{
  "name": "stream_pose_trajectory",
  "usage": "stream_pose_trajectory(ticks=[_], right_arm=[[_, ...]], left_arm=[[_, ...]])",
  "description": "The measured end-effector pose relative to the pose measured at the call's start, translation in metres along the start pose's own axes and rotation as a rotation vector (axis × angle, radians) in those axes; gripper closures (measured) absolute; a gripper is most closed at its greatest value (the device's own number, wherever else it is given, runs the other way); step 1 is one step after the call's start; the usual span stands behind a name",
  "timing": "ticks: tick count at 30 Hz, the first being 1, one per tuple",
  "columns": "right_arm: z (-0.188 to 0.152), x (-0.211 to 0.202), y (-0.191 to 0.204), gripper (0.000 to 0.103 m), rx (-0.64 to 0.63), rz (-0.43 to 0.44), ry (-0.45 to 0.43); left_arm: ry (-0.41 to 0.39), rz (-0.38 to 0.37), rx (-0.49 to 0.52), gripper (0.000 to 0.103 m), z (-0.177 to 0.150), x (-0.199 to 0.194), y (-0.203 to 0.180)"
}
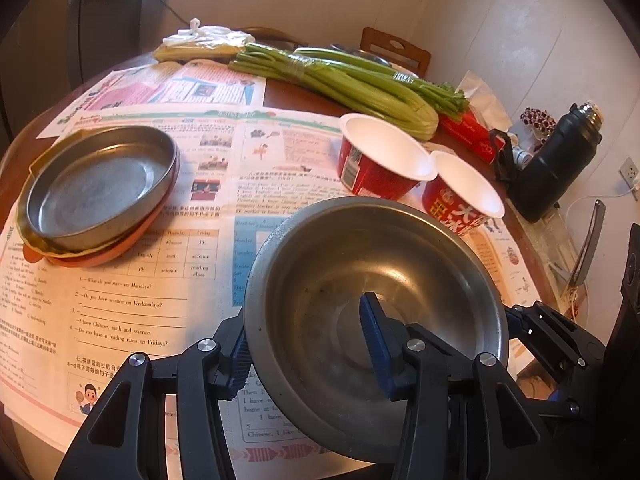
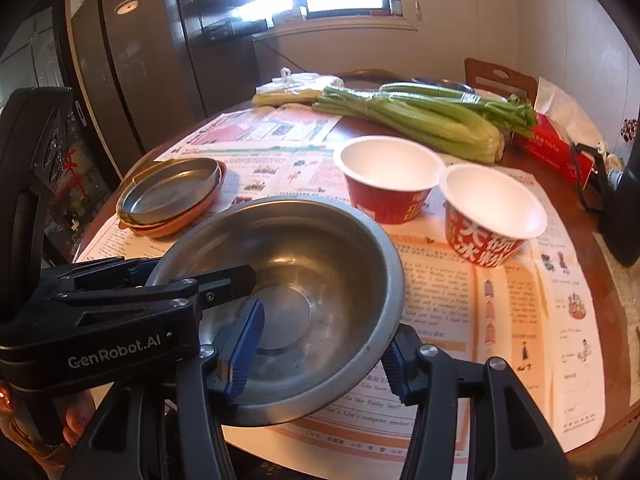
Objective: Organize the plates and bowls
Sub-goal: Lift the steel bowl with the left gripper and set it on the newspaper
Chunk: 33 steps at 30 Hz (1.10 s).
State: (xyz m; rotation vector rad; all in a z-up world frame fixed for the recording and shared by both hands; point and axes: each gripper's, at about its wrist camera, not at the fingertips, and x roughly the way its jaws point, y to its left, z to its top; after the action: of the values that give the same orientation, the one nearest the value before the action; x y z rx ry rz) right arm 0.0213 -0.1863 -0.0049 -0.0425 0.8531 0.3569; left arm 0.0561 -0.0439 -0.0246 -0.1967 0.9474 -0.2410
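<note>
Bowl [image 1: 376, 320], steel, is held just above the newspaper [image 1: 160, 300] at the near edge of the table [image 2: 600, 288], mouth up and tipped slightly toward the cameras. Both grippers pinch its rim from opposite sides. The left gripper [image 1: 312, 344] has one blue pad inside the wall and one outside, clamped on the left rim. The right gripper [image 2: 320, 348] does the same on the right rim.

I judge it light, rigid and not fragile, but the polished metal is slippery and the thin rim gives the pads little to bite, so two opposing rim grips suit it. Being round, it has no long axis; only its opening gives a direction, upward.

Farther out to the right stand two red paper cups [image 2: 390, 180], upright, white inside, nearly touching each other; these look soft and easy to crush. To the left lies the plate stack [image 1: 100, 196]: a steel dish atop yellowish and orange plates. Celery [image 1: 340, 80] lies across the far side.
</note>
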Motion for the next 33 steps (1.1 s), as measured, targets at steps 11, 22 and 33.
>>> stream_pose_trajectory(ticks=[11, 22, 33], right_arm=[[-0.009, 0.015, -0.003, 0.048, 0.034, -0.007, 0.041], [-0.012, 0.021, -0.015, 0.048, 0.070, -0.005, 0.059], [-0.009, 0.015, -0.021, 0.047, 0.089, -0.003, 0.027]], left_arm=[[0.020, 0.005, 0.038, 0.053, -0.004, 0.013, -0.001], [0.032, -0.006, 0.062, 0.051, -0.002, 0.021, -0.006], [0.013, -0.012, 0.041, 0.050, 0.003, 0.016, 0.001]])
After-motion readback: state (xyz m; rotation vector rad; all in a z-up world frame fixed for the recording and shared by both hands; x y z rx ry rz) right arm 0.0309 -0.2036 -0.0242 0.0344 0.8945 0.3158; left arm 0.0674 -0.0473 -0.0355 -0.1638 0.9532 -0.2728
